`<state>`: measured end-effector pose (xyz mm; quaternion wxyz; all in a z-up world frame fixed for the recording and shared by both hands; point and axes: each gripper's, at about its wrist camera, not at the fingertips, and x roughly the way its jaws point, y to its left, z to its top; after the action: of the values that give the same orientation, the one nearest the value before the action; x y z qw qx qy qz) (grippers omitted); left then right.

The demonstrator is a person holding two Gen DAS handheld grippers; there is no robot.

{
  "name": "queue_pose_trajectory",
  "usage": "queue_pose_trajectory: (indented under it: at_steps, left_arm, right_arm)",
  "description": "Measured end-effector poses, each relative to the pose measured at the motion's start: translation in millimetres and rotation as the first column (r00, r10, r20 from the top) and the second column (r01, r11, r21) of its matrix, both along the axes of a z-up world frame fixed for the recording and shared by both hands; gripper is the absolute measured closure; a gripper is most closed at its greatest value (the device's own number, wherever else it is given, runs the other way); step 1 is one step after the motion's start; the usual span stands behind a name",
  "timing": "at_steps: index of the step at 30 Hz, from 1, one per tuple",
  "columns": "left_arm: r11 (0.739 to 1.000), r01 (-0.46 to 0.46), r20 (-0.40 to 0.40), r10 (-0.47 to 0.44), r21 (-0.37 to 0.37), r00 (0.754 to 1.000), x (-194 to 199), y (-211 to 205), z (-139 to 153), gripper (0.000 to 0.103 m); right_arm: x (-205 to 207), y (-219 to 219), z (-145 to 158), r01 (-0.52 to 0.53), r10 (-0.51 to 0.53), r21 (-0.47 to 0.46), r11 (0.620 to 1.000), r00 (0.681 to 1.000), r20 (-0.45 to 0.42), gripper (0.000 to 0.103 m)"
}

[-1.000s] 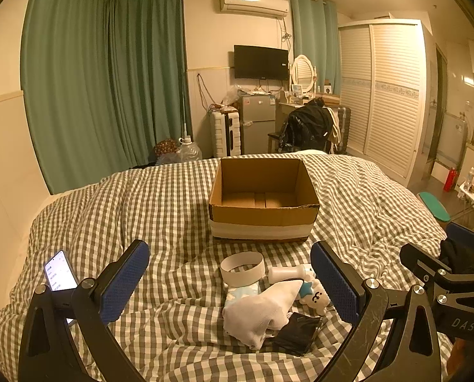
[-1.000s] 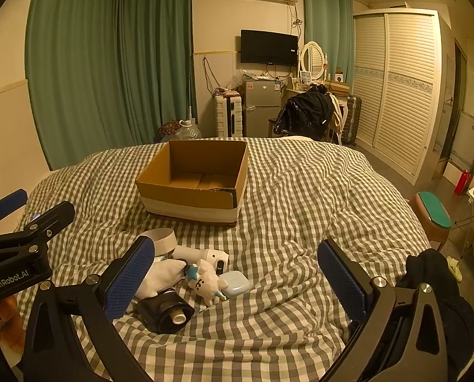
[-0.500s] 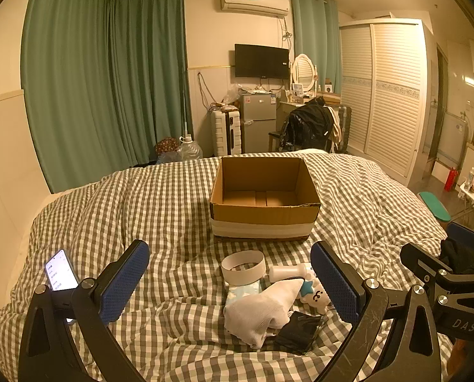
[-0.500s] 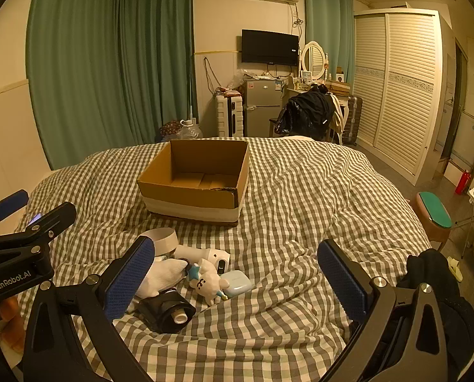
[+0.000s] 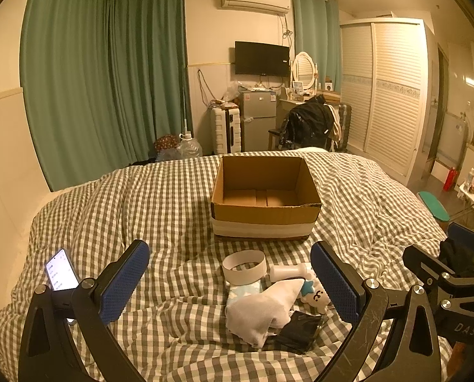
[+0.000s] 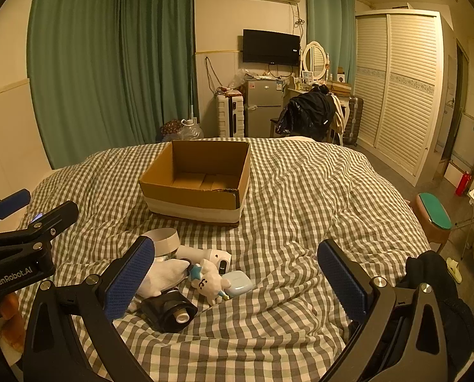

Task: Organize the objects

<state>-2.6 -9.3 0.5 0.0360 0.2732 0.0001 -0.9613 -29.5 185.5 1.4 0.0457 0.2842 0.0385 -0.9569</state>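
Your left gripper (image 5: 230,281) hangs wide open and empty above the small pile (image 5: 268,299) on the checked quilt (image 5: 160,210), framing it for a pick; your right gripper (image 6: 236,278), equally wide and empty, waits alongside, with the empty cardboard box (image 5: 265,200) just beyond.

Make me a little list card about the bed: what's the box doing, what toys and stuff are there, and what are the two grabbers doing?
box: cardboard box, open, looks empty, on the bed
pile: tape ring, white sock, plush toy, black pouch, blue case
phone: phone, screen lit
left gripper: open, holding nothing
right gripper: open, holding nothing
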Motion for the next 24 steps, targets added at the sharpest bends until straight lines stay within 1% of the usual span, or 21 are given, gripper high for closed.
queue_pose_trajectory:
  at_steps: [6,11,18,24]
  left_arm:
    - [1.0,0.003,0.028,-0.003,-0.003,1.0,-7,1,-2,0.0]
    - [1.0,0.005,0.064,-0.005,0.003,0.998,-19,0,-10,0.0]
    - [1.0,0.005,0.162,-0.005,0.002,0.987,-42,-3,-40,0.0]
    - [1.0,0.012,0.261,-0.012,0.003,0.965,-64,-8,-75,0.0]
  right_arm:
    - [-2,-1,2,-0.01,0.01,0.007,1.0,1.0,0.005,0.0]
    - [-10,-4,-3,-0.019,0.019,0.017,1.0,0.999,0.033,0.0]
    - [-29,-6,-23,-0.022,0.019,0.025,0.999,0.995,0.103,0.0]
    - [-48,-5,-47,-0.015,0.009,0.035,0.999,0.983,0.181,0.0]
